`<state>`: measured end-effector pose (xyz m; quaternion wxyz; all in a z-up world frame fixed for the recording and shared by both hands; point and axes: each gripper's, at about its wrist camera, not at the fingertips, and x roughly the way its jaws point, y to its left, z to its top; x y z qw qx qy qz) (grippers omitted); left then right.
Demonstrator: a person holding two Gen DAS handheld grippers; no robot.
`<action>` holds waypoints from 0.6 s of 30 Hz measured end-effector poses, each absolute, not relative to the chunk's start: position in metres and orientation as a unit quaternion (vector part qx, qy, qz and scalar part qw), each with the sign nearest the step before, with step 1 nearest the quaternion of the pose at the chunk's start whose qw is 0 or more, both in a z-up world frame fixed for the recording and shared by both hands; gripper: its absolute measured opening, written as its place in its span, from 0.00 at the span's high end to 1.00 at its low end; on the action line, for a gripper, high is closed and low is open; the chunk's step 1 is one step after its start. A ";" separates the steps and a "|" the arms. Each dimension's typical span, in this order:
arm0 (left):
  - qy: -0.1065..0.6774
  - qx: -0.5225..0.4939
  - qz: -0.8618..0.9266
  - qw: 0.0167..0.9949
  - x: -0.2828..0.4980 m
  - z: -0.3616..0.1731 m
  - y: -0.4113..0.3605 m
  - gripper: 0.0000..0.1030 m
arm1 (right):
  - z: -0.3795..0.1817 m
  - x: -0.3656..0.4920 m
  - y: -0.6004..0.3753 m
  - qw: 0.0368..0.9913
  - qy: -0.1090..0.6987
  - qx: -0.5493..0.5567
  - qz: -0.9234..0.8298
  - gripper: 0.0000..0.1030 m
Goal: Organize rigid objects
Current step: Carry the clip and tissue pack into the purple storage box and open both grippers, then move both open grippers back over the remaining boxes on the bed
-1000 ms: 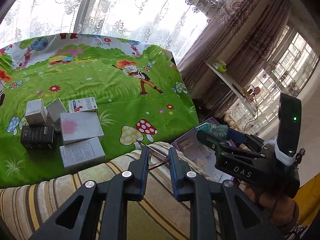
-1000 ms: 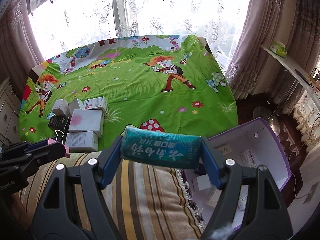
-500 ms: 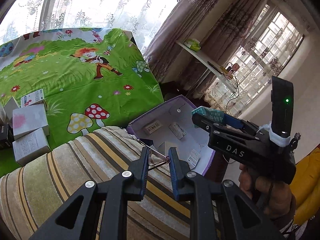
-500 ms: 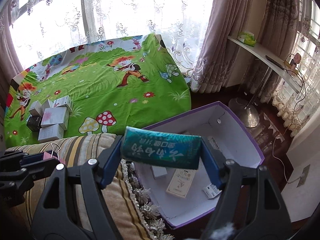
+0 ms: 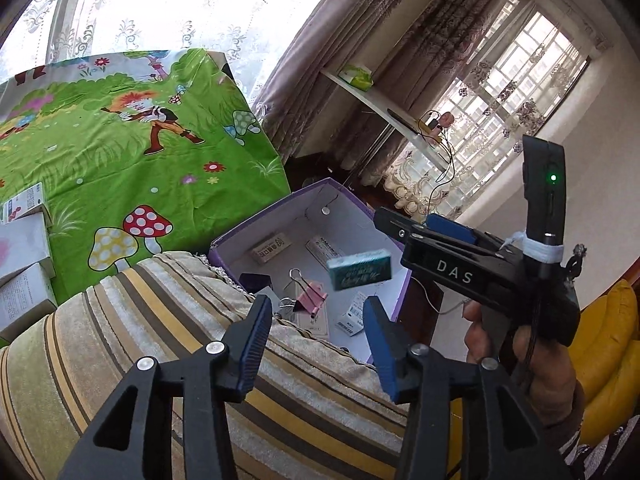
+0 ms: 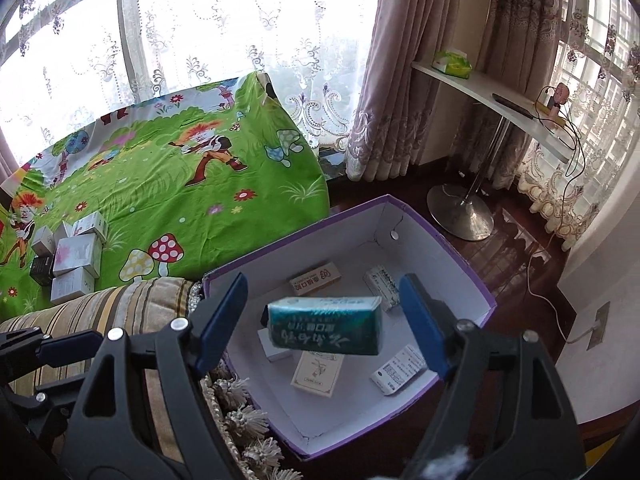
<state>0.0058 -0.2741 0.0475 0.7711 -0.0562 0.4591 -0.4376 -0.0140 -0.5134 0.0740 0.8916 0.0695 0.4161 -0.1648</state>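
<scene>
A purple-edged white box (image 6: 472,280) stands on the floor beside a striped cushion; it also shows in the left wrist view (image 5: 360,208). My right gripper (image 6: 324,324) is open above it, and a teal packet (image 6: 325,331) is in mid-air between its jaws, touching neither. The packet shows in the left wrist view (image 5: 359,274) too. My left gripper (image 5: 316,340) is open over the cushion edge, and a pink binder clip (image 5: 310,294) is in the air over the box. Several small cartons (image 6: 316,280) lie in the box.
A green cartoon cloth (image 6: 168,184) covers the table, with several white and black boxes (image 6: 74,264) at its left. The striped cushion (image 5: 160,360) lies in front. A shelf (image 6: 492,100) and a stool base (image 6: 460,212) stand at the right.
Both grippers have opened. The teal packet has left the right gripper and the pink clip has left the left one; both are dropping over the box.
</scene>
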 end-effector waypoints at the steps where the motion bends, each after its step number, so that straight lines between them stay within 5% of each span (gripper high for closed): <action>1: 0.460 -0.059 -0.436 0.771 0.007 0.047 -0.273 0.53 | 0.074 -0.014 -0.514 0.891 0.416 0.069 -0.166 0.21; 18: 0.449 -0.073 -0.405 0.793 0.012 0.051 -0.251 0.53 | 0.081 -0.008 -0.490 0.900 0.413 0.071 -0.123 0.21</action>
